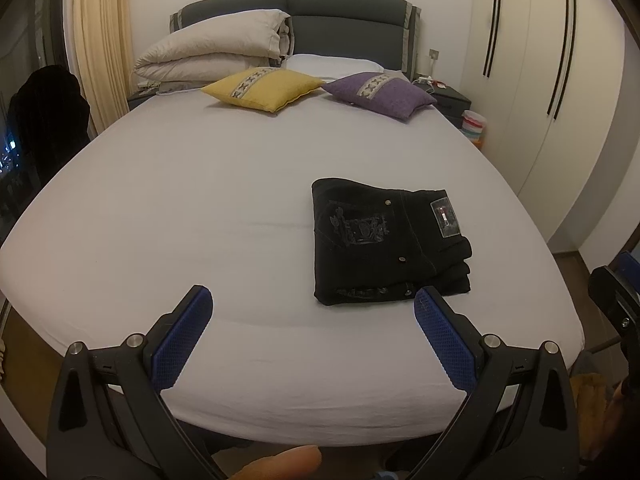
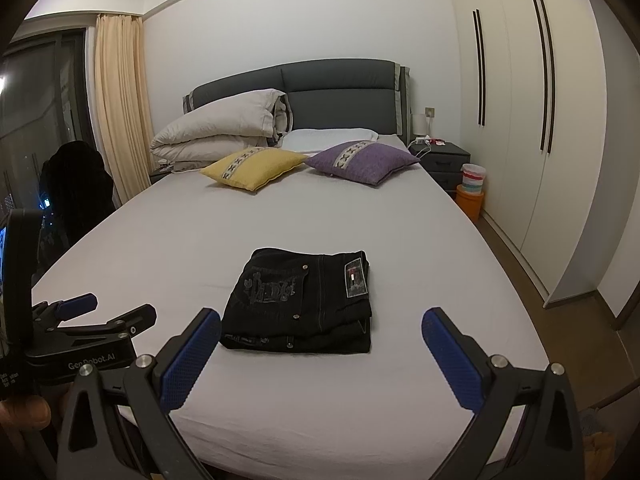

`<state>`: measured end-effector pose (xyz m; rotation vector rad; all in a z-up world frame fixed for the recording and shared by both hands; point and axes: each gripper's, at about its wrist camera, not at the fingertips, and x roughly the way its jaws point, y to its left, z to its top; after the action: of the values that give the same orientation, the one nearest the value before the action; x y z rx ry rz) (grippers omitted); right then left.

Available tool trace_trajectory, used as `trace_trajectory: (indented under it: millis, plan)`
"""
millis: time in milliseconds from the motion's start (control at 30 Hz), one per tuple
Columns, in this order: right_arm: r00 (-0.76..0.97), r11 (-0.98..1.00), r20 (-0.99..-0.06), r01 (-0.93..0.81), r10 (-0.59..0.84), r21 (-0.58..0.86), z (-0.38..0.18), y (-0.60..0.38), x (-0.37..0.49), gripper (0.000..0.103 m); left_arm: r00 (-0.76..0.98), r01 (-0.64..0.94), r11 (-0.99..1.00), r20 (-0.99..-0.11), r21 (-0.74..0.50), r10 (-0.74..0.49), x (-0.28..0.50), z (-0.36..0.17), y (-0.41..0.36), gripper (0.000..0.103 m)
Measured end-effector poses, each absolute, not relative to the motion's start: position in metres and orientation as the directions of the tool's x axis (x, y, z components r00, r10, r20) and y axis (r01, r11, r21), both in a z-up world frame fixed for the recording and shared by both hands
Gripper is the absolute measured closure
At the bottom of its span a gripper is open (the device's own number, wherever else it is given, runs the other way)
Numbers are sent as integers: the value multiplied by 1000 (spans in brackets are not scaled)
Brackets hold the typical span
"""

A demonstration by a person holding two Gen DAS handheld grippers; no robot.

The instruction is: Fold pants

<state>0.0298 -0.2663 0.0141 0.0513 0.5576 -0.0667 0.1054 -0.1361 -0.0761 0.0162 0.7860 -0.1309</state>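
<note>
- Pants (image 2: 300,300): black, folded into a compact stack, lying flat on the bed (image 1: 180,200) near its foot edge, waistband patch facing up. Judged: folding looks essentially complete.
- Risk: the stacked layers at the right side sit slightly uneven; any further nudge or a grip on only the top layer could pull the stack open.
- Risk: the stack lies close to the mattress edge; a sideways drag could slide it off.
- Left gripper (image 1: 314,306): held above the foot of the bed, level, aimed toward the headboard; fingers spread wide, holding nothing, pants just ahead to its right.
- Right gripper (image 2: 320,326): same height and heading, pants directly ahead between its finger lines but apart from them; fingers spread wide, empty.
</note>
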Motion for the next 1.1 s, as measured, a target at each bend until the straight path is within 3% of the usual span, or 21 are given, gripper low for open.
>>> trace_trajectory:
  millis: [1100]
  plan:
    - [826, 996, -562, 75, -38, 42, -4, -264, 35, 0, 687, 129, 991, -718, -29, -110, 104, -87, -137, 0]
